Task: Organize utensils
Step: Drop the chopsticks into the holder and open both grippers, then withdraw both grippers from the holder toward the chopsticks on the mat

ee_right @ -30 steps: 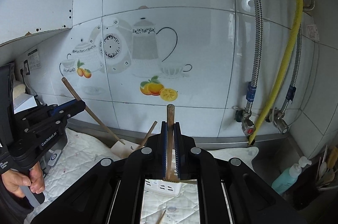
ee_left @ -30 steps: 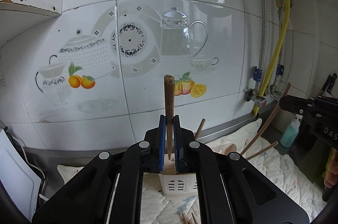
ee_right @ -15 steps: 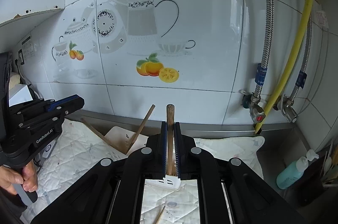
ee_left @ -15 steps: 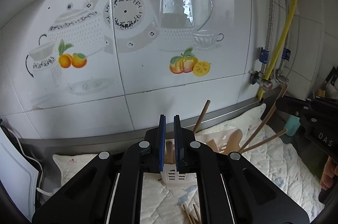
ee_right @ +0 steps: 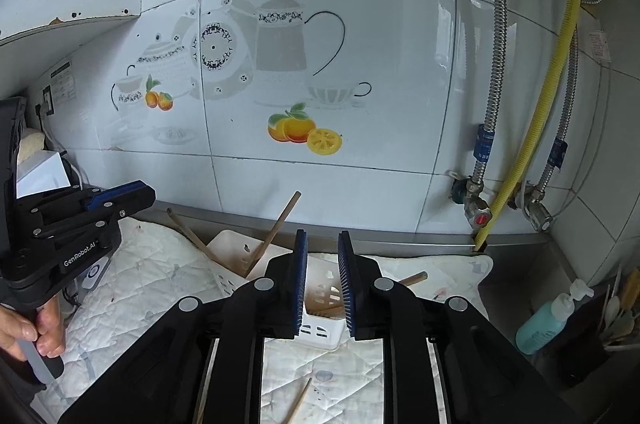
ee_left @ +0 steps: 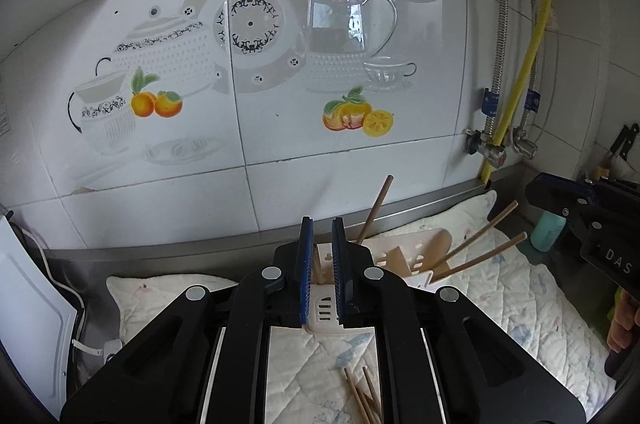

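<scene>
jaws of the right gripper (ee_right: 323, 280) and left gripper (ee_left: 322, 264) stand parted, gripping nothing, above white holder (ee_right: 324, 334) rim.

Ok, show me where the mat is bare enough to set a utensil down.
Bare: quilted mat between the right caddy and soap bottle; also its left end, beside the white cable. Crowded: around both caddies and the loose chopsticks.
</scene>
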`<state>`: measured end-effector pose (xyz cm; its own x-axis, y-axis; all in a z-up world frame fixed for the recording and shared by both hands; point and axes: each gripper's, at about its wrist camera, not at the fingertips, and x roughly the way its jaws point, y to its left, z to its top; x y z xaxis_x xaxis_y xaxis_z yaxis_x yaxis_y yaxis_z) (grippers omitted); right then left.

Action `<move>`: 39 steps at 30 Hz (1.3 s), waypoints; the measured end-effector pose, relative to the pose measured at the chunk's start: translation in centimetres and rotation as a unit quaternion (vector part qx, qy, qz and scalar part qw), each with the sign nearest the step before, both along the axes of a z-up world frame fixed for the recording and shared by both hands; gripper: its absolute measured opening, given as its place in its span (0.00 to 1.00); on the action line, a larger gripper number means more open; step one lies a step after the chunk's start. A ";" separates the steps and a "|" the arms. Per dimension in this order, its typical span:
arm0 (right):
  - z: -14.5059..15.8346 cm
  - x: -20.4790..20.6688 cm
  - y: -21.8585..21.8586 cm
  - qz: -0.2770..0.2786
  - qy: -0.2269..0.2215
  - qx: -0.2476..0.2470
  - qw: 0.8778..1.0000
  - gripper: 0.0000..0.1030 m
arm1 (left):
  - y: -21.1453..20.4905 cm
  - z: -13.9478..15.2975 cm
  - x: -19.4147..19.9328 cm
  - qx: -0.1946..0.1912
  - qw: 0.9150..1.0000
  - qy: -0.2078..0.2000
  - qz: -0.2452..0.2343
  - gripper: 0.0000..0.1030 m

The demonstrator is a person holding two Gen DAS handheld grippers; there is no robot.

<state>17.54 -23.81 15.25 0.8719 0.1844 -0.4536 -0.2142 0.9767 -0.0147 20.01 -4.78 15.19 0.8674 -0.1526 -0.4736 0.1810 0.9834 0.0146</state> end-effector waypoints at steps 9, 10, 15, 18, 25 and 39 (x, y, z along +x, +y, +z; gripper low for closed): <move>-1.1 -4.2 0.4 0.011 -0.003 0.004 1.000 0.22 | 0.9 -1.0 -4.9 -0.003 1.000 -0.007 -0.002 0.16; -1.3 -4.7 0.5 0.011 -0.004 0.002 1.000 0.24 | 1.1 -1.3 -5.5 -0.004 1.000 -0.007 -0.003 0.17; -2.6 -6.8 0.8 0.012 -0.003 0.003 1.000 0.26 | 2.1 -2.6 -7.8 -0.015 1.000 -0.002 0.003 0.19; -3.4 -8.0 1.0 0.011 -0.004 0.000 1.000 0.28 | 2.6 -3.6 -9.1 -0.014 1.000 -0.001 0.005 0.20; -5.4 -10.4 1.4 0.005 -0.004 -0.004 1.000 0.32 | 3.3 -5.8 -11.7 -0.009 1.000 0.007 0.013 0.31; -9.9 -14.4 1.6 -0.003 0.015 -0.002 1.000 0.40 | 4.3 -9.8 -15.0 -0.025 0.999 0.033 0.027 0.52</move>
<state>3.12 -22.22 5.39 0.8589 0.1774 -0.4804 -0.2090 0.9778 -0.0127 5.05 -0.49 5.37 0.8417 -0.1309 -0.5238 0.1260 0.9910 -0.0452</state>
